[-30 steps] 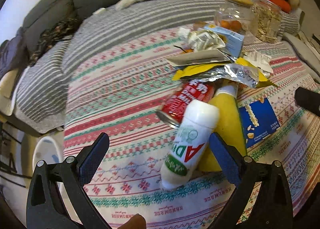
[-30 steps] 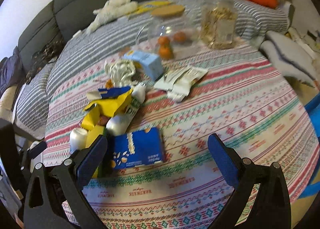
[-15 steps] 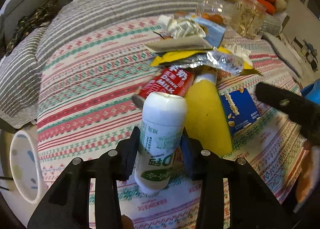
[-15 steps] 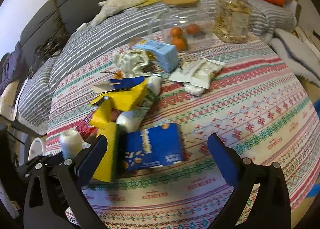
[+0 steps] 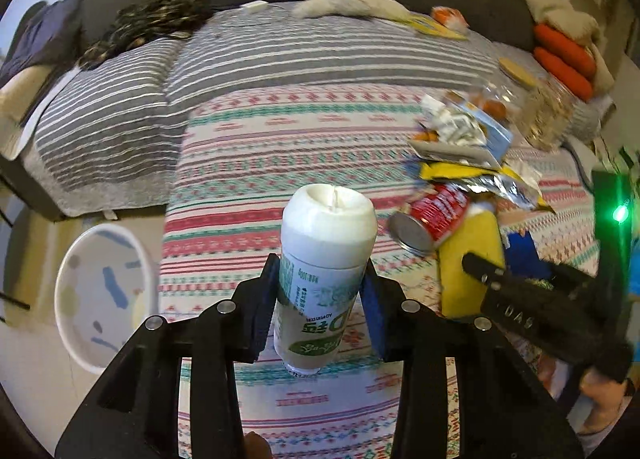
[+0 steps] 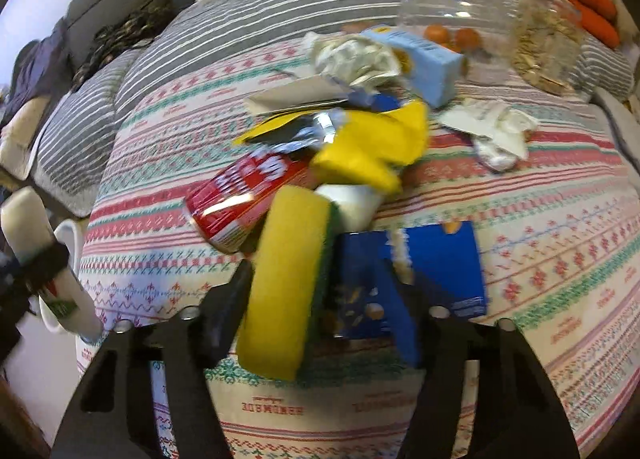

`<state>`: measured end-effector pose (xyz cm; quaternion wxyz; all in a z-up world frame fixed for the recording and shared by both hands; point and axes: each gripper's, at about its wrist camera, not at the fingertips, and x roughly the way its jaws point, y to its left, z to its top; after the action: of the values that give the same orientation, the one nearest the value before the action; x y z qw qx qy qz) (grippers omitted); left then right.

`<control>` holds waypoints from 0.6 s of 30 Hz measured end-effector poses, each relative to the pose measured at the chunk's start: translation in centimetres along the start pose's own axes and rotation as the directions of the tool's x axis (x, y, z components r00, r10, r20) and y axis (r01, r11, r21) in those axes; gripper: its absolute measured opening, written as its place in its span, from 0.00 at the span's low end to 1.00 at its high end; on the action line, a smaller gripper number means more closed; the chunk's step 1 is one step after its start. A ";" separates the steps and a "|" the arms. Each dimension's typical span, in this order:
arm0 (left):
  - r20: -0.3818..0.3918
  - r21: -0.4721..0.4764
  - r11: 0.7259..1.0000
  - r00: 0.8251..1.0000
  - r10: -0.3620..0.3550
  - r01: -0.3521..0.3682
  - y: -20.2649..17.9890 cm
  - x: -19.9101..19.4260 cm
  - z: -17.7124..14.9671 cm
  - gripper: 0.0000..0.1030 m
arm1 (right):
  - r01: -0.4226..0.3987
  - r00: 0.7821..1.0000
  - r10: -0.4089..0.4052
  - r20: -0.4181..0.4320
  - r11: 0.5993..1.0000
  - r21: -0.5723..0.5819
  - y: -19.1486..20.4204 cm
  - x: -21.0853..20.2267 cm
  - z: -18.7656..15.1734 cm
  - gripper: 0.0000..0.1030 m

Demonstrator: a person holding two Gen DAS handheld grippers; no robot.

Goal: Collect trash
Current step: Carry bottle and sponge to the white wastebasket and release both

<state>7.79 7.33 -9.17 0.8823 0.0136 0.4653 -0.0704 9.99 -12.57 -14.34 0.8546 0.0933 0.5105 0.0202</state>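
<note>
My left gripper (image 5: 320, 299) is shut on a white bottle with a green label (image 5: 324, 259) and holds it above the patterned tablecloth (image 5: 248, 163); the bottle also shows at the left of the right wrist view (image 6: 36, 243). A white trash bin (image 5: 104, 291) stands on the floor, left of the table. My right gripper (image 6: 320, 291) has its jaws around a yellow and green sponge (image 6: 284, 283) and a blue snack box (image 6: 416, 271). Whether they grip is unclear. A red can (image 6: 244, 195), yellow wrappers (image 6: 372, 147) and crumpled paper (image 6: 352, 59) lie behind.
A light blue carton (image 6: 428, 63), a clear tub with oranges (image 6: 448, 19) and a jar of snacks (image 6: 548, 47) stand at the table's back. White wrappers (image 6: 496, 135) lie to the right. A grey striped sofa (image 5: 280, 51) is behind the table.
My left gripper closed on the white bottle, lifted it and swung left toward the bin. My right gripper moved down to the sponge and blue box and its jaws narrowed around them.
</note>
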 end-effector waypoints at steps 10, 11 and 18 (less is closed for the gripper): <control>0.032 -0.031 0.999 0.999 0.015 -0.014 2.6 -1.5 -0.4 0.36 | -0.049 0.996 0.052 0.067 0.998 -0.043 1.2 -1.3 -0.7 0.30; 0.038 -0.035 0.999 0.999 0.019 -0.017 2.9 -1.7 -0.4 0.36 | -0.054 0.995 0.058 0.085 0.997 -0.049 1.4 -1.8 -0.8 0.30; 0.045 -0.094 0.994 0.998 0.054 -0.050 5.4 -2.2 -0.4 0.36 | -0.062 0.977 0.088 0.196 0.989 -0.133 3.0 -4.8 -1.5 0.30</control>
<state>6.95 12.92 -7.87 0.8942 -0.0171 0.4465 -0.0260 6.53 -10.00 -10.32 0.9046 0.0601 0.4153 0.0752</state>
